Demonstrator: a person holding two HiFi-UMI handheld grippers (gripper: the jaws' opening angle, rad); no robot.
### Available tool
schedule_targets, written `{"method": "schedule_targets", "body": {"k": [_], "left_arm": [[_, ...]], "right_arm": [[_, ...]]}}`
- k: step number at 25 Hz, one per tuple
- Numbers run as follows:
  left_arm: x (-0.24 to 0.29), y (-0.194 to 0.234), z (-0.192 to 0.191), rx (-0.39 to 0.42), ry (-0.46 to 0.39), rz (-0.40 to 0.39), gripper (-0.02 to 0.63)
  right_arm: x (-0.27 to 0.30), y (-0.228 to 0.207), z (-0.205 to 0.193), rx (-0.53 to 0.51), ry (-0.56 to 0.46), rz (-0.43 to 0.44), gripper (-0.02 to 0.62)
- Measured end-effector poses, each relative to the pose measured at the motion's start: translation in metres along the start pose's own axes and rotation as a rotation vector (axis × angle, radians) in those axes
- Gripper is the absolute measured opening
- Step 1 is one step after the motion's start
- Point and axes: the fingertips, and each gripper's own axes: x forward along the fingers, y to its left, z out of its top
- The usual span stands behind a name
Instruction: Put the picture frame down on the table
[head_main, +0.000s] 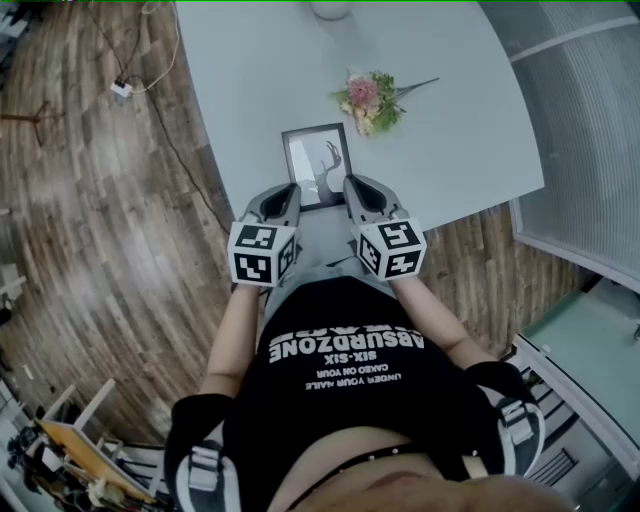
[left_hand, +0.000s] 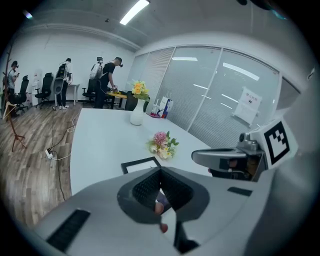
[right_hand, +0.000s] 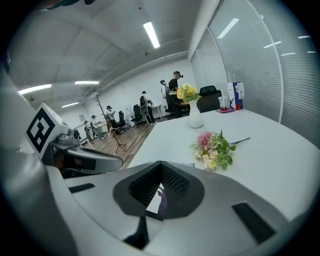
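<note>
The black picture frame (head_main: 318, 160) lies flat on the white table (head_main: 240, 90) close to its near edge, with a pale drawing facing up. My left gripper (head_main: 288, 192) hovers over the frame's near left corner and my right gripper (head_main: 352, 185) over its near right corner, side by side. The near end of the frame is hidden under them. In the left gripper view the jaw tips of the left gripper (left_hand: 160, 170) meet with nothing between them, and the frame (left_hand: 139, 164) shows just beyond. The right gripper (right_hand: 161, 164) is likewise shut and empty.
A small bouquet (head_main: 370, 100) lies on the table just beyond the frame, and a white vase (head_main: 331, 8) stands at the far end. A cable (head_main: 130, 88) runs over the wooden floor on the left. A glass partition (head_main: 590, 120) stands right of the table.
</note>
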Motion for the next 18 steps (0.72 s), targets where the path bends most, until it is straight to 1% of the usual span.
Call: {"method": "schedule_targets", "body": {"k": [6,11,13,16,18], "left_arm": [[-0.013,-0.018,0.007,0.044,-0.047,-0.023,0.017],[-0.026,-0.023,0.005,0.053,-0.054,-0.031,0.017],[-0.03,-0.022,0.003,0.039,-0.049,-0.033,0.017],[-0.036,-0.021,-0.002,-0.018,-0.046,-0.046,0.017],[-0.039,-0.02,-0.005,-0.031,-0.048,-0.045,0.017]], "right_arm": [[-0.021,0.01,0.006,-0.029,-0.043,0.003,0.015],[-0.034,0.017,0.008,-0.036,-0.066,-0.007,0.015],[-0.038,0.019,0.008,-0.038,-0.074,-0.012,0.015],[-0.044,0.02,0.006,-0.035,-0.092,-0.016,0.015],[-0.048,0.021,0.004,-0.029,-0.105,-0.018,0.015]]}}
